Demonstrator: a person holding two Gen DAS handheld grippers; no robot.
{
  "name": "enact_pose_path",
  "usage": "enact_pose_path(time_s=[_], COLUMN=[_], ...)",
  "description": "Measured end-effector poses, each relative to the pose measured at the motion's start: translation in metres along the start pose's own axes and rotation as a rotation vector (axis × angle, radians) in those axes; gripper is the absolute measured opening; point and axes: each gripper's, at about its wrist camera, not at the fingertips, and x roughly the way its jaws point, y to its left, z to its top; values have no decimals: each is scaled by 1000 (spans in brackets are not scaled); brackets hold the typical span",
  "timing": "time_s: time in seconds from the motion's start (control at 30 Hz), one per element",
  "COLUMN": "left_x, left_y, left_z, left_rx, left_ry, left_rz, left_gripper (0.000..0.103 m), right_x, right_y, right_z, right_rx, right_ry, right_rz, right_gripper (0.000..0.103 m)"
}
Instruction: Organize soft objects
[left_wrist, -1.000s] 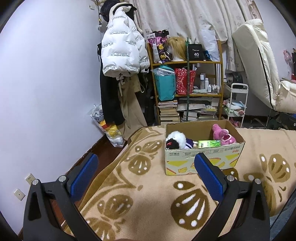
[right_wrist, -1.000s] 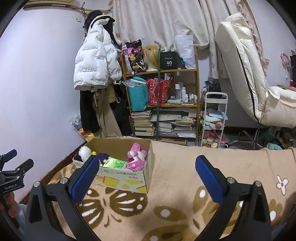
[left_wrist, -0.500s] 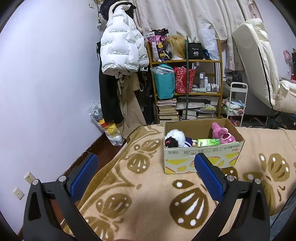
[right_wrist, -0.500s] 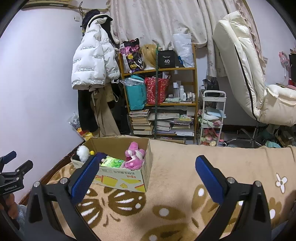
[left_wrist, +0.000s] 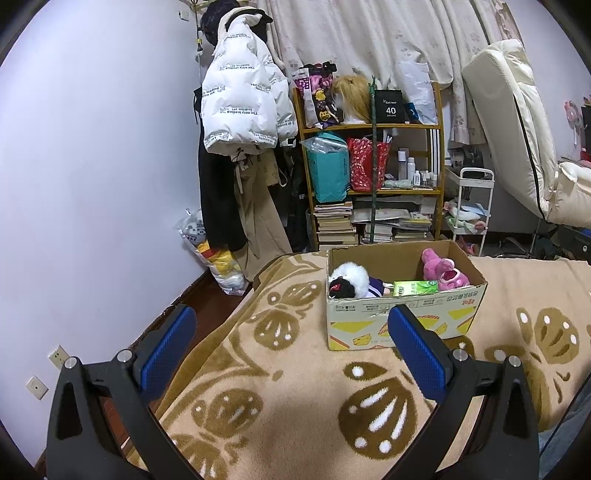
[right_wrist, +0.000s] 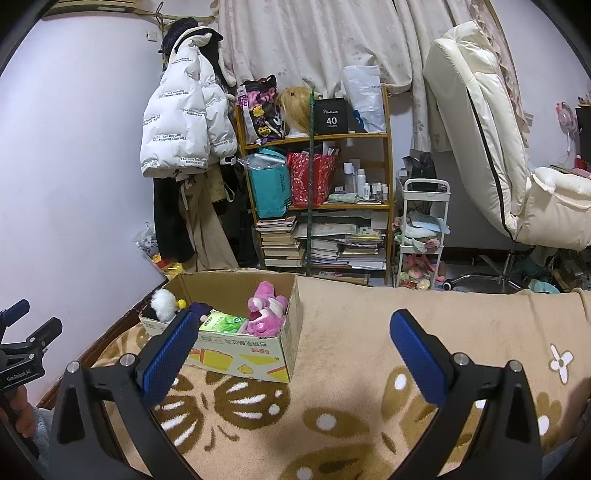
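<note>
A cardboard box (left_wrist: 402, 328) stands on a beige patterned blanket (left_wrist: 288, 391). It holds a pink plush (left_wrist: 443, 271), a black-and-white plush (left_wrist: 347, 282) and a green tissue pack (left_wrist: 413, 288). My left gripper (left_wrist: 291, 343) is open and empty, held above the blanket in front of the box. In the right wrist view the box (right_wrist: 240, 350) is at left with the pink plush (right_wrist: 266, 310) and tissue pack (right_wrist: 223, 323). My right gripper (right_wrist: 293, 349) is open and empty, to the right of the box. The left gripper (right_wrist: 22, 332) shows at the far left edge.
A wooden shelf (left_wrist: 373, 177) with bags and books stands against the far wall, beside hanging coats (left_wrist: 240, 107). A white trolley (right_wrist: 421, 236) and a cream recliner chair (right_wrist: 498, 155) stand at right. The blanket's left edge drops to a wooden floor (left_wrist: 207, 295).
Both grippers have drawn back and risen slightly, so the box sits a little lower in each view. Both stay open and empty.
</note>
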Motion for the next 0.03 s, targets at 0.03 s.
enact_pose_path(time_s=[0.03], left_x=[0], left_y=[0], left_z=[0], left_rx=[-1], left_ry=[0], left_rz=[1], left_gripper=[102], right_x=[0], right_y=[0], right_z=[0], right_rx=[1], right_ry=[-1], right_rz=[0], right_gripper=[103])
